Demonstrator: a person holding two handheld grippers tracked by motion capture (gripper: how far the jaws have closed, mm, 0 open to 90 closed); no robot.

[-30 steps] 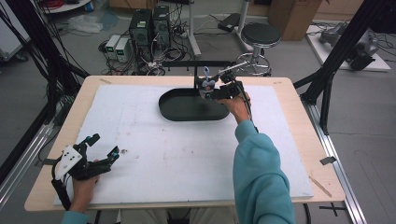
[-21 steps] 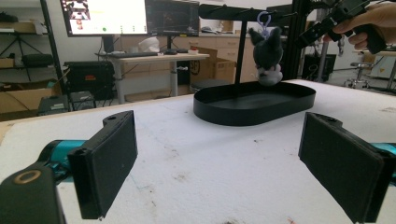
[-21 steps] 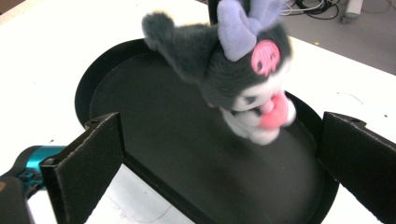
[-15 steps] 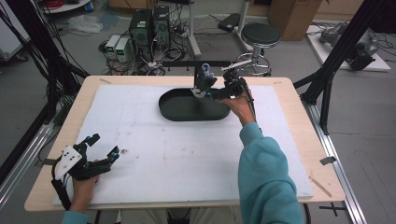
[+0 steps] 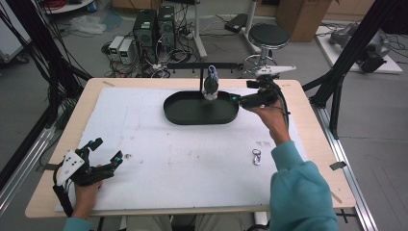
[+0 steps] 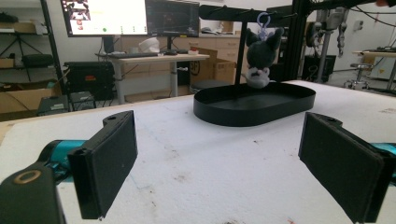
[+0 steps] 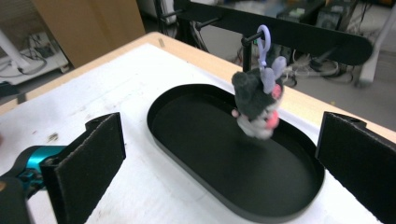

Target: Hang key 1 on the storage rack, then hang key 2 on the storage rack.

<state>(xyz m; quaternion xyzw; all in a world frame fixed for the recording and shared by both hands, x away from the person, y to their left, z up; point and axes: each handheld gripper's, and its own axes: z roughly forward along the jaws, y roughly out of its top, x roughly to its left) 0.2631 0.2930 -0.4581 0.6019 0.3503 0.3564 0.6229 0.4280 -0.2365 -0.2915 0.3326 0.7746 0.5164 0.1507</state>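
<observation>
Jaws of the left gripper [image 5: 107,153] stand wide apart with nothing between them, low over the near left corner of the white surface [image 5: 192,163]. Farther right, a small metal clip [image 5: 256,157] lies alone on the surface. Beyond it, the right gripper [image 5: 234,99] has just been opening its jaws, empty at the right end of the black oval tray [image 5: 178,115]. Above the tray, the grey plush keychain [image 5: 210,87] hangs by its lilac loop from the black stand [image 5: 226,65].

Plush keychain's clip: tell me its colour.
Pale purple, or lilac. The clip shows best in the right gripper view, hooked on a peg above the dark grey plush.
</observation>
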